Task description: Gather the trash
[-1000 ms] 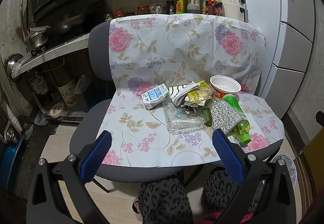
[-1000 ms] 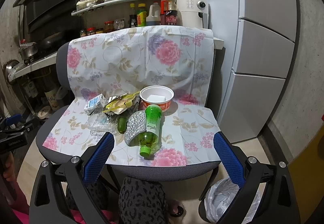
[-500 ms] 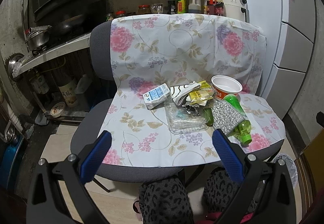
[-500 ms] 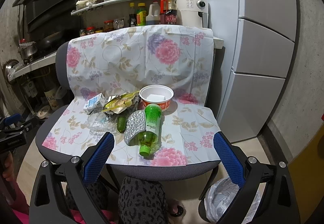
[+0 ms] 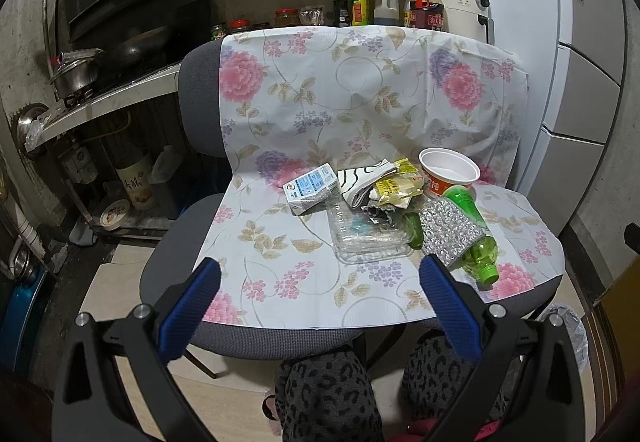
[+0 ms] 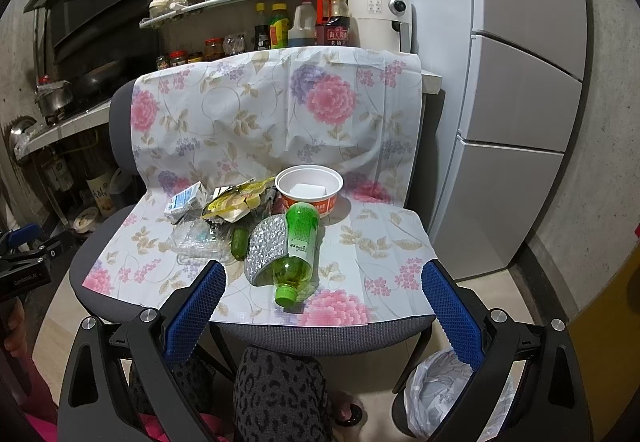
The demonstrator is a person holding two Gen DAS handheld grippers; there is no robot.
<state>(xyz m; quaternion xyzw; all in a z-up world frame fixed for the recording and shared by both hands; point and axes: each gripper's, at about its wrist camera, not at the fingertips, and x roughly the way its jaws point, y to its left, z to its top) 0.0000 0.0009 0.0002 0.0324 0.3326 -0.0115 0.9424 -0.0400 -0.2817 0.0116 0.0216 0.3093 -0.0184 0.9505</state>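
Trash lies in a heap on a chair seat covered by a floral cloth [image 5: 280,242] [image 6: 380,242]. In it are a green bottle [image 6: 300,242] [image 5: 474,230] on its side, a silver sparkly pouch [image 6: 266,246] [image 5: 448,232], a red-and-white paper bowl [image 6: 309,188] [image 5: 449,170], a small carton [image 5: 312,188] [image 6: 184,202], yellow wrappers [image 5: 398,186] [image 6: 236,198] and a clear plastic tray [image 5: 364,234] [image 6: 196,238]. My left gripper [image 5: 320,282] and right gripper [image 6: 324,282] both hover open at the seat's front edge, with nothing between their fingers.
A bin lined with a white bag [image 6: 444,398] [image 5: 568,330] stands on the floor at the chair's right front. The person's patterned legs [image 6: 280,394] are below the seat. A fridge [image 6: 520,102] stands right, a stove counter [image 5: 100,98] left, and shelves of bottles [image 6: 280,18] behind.
Both views shift only slightly; the left gripper drifts a little to the left. The trash has not moved and both grippers stay open.
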